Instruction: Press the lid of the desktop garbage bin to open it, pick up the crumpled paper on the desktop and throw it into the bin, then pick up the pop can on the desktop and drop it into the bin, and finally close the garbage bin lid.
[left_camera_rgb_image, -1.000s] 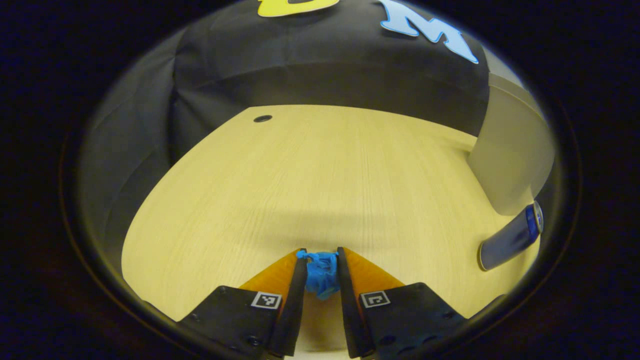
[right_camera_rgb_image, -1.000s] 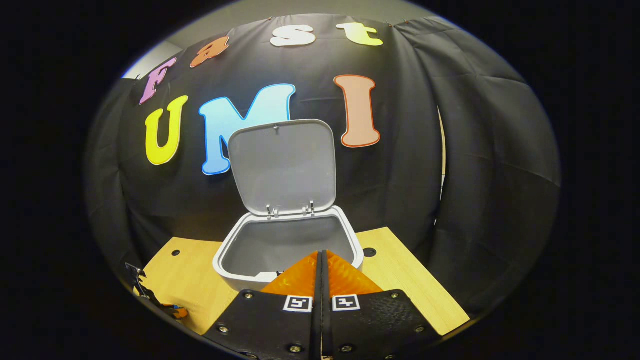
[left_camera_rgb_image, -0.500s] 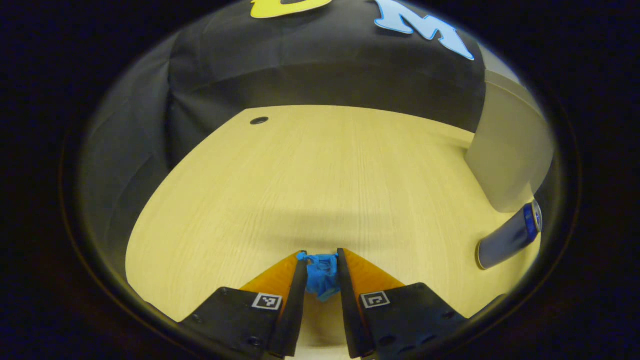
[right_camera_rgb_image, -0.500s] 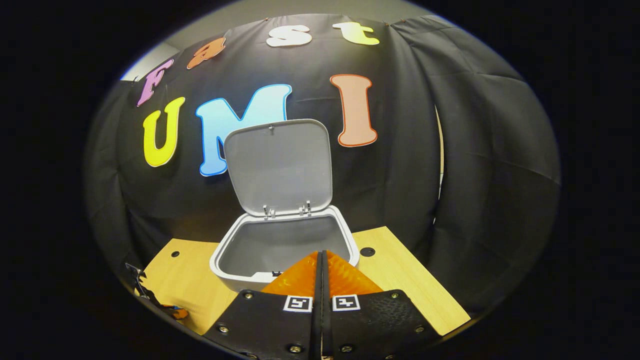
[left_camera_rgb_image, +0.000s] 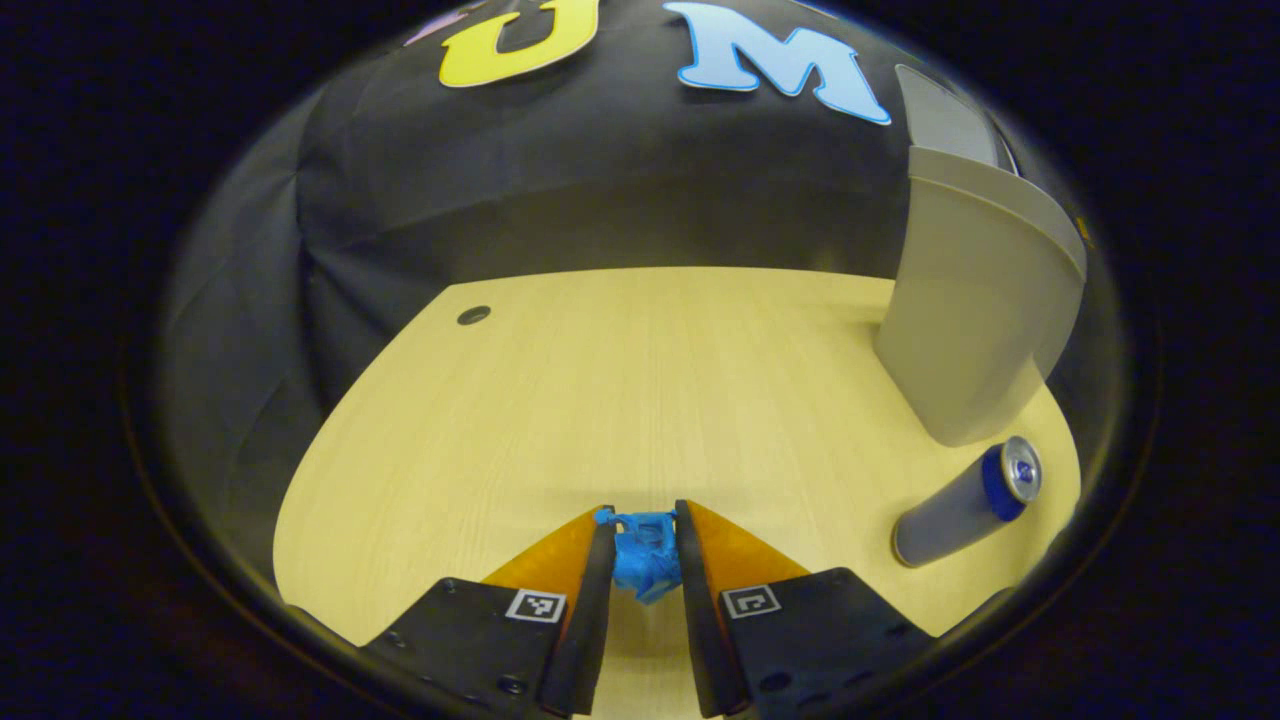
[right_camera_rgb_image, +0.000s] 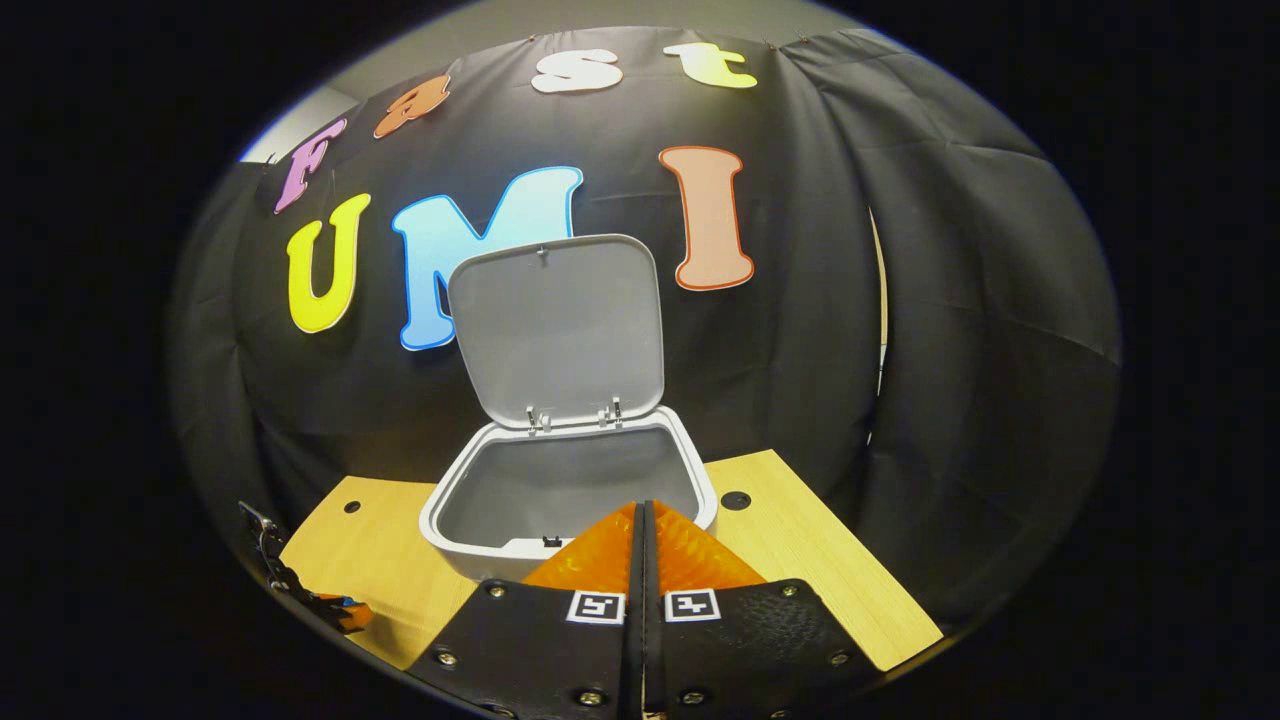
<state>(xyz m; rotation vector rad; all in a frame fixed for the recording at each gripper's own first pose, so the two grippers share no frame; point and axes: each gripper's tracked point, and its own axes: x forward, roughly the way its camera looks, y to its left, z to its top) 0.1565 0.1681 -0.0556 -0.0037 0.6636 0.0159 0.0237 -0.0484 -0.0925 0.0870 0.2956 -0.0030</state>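
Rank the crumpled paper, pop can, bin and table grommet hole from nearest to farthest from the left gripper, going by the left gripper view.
1. crumpled paper: clamped in the left gripper jaws.
2. pop can: lying on the desk, right.
3. bin: behind the can, far right.
4. grommet hole: far-left corner of the desk.

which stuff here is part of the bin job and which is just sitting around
Job: crumpled paper held in the left gripper; pop can lying on the desktop; garbage bin, lid up; right gripper.
Just there: desktop, its cable hole.
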